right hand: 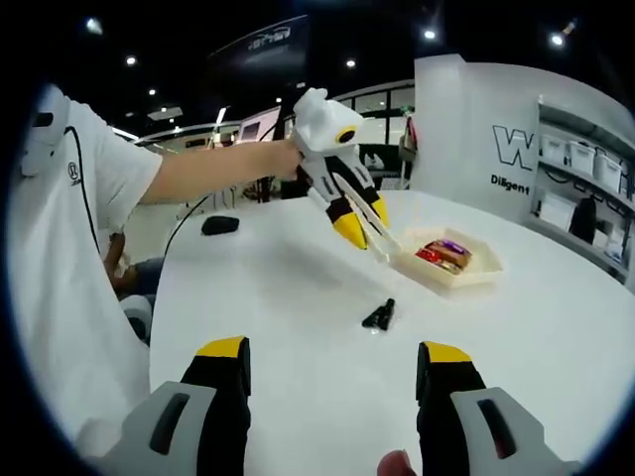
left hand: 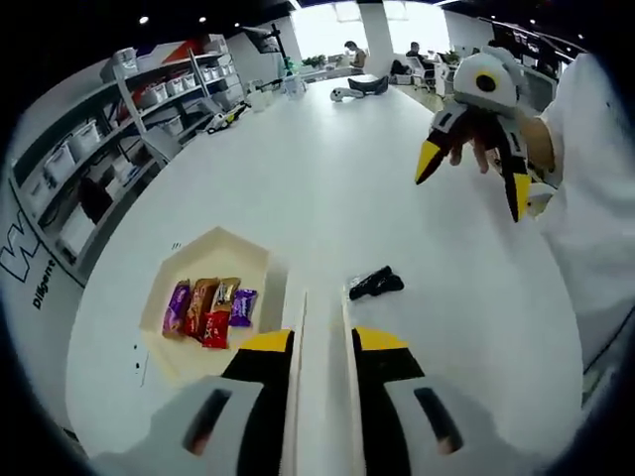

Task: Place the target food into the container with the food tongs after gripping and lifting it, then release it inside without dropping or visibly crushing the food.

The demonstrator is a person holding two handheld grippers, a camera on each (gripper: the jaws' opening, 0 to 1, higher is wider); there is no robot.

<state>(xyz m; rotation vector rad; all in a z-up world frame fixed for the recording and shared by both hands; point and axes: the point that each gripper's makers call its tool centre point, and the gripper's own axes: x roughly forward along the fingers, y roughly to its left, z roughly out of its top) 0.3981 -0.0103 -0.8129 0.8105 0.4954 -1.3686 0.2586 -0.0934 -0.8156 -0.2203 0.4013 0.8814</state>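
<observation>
The left gripper (left hand: 322, 342), jaws narrowly apart, holds nothing; the right gripper (right hand: 332, 362) gapes wide. Glossy wrapped snacks (left hand: 208, 309) lie in the hexagonal tray (left hand: 223, 248) at 9 o'clock; the small black object (left hand: 375, 284) is unidentifiable.

The left hand-held gripper (left hand: 322, 342) is seen at six o'clock in the left gripper view, its jaws set close together with a narrow gap. In the right gripper view it (right hand: 369, 230) is carried at twelve o'clock on an outstretched bare forearm (right hand: 213, 171), pointing down. The right hand-held gripper (right hand: 332, 362) is held with jaws spread wide; in the left gripper view it (left hand: 474, 171) is gripped at two o'clock by a hand (left hand: 496, 139).
</observation>
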